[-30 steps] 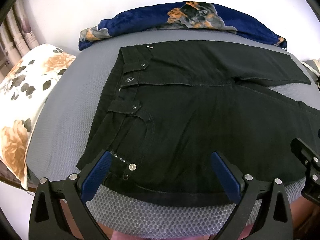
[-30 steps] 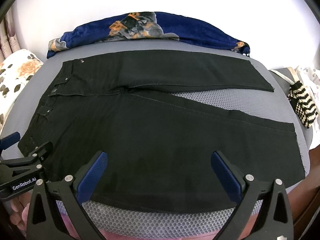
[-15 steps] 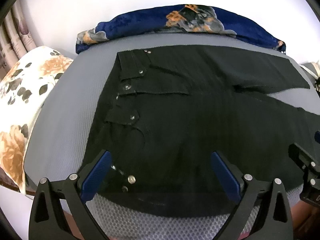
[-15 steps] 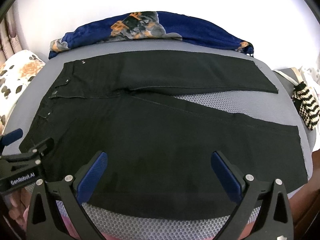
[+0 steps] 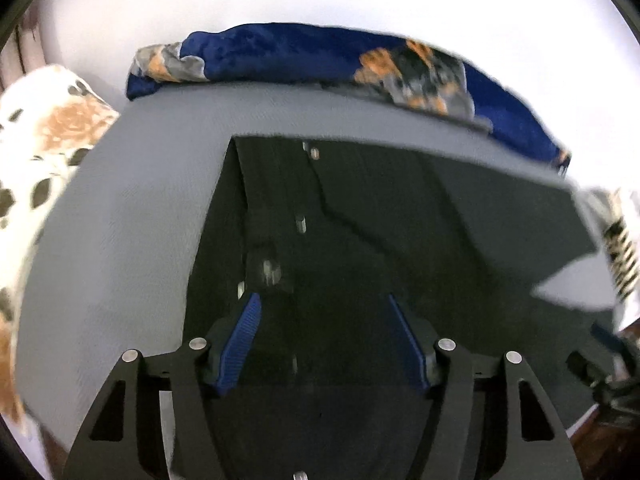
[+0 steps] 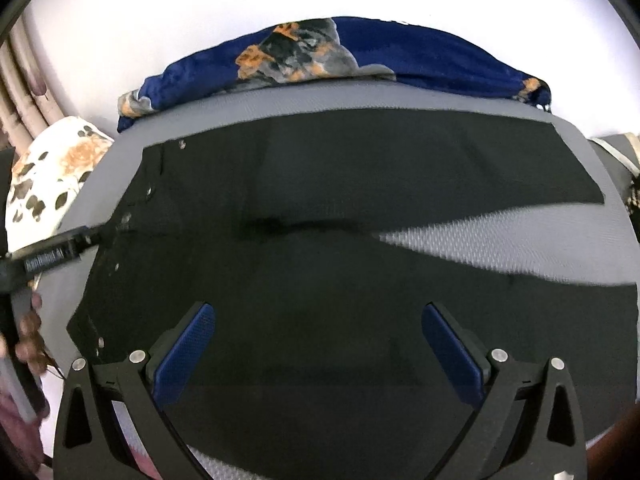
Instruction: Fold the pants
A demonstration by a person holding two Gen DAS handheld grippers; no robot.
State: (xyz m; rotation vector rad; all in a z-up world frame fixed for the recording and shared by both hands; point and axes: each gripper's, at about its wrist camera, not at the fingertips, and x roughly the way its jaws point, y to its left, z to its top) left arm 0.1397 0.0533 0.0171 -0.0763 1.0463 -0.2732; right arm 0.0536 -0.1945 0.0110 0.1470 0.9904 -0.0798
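black pants (image 6: 320, 264) are lying spread flat on a grey mesh surface (image 6: 500, 240), waistband toward the left, two legs running off to the right with a wedge of grey showing between them. in the left wrist view the picture is smearing with blur, and the pants (image 5: 360, 240) are filling the middle, with small metal buttons (image 5: 301, 224) glinting near the waistband. the left gripper (image 5: 324, 312) is hovering low over the waist end, its blue pads (image 5: 244, 340) standing apart with black cloth showing between them; whether they are touching the fabric is not something i can tell. the right gripper (image 6: 318, 320) is sitting over the near leg, its blue pads (image 6: 184, 356) spread wide and holding nothing. a blue floral blanket (image 6: 360, 56) is bunching along the far edge of the surface, and a white pillow with orange flowers (image 6: 52, 184) is resting off to the left. from the right wrist view, the left gripper (image 6: 96, 236) is reaching in at the waistband.
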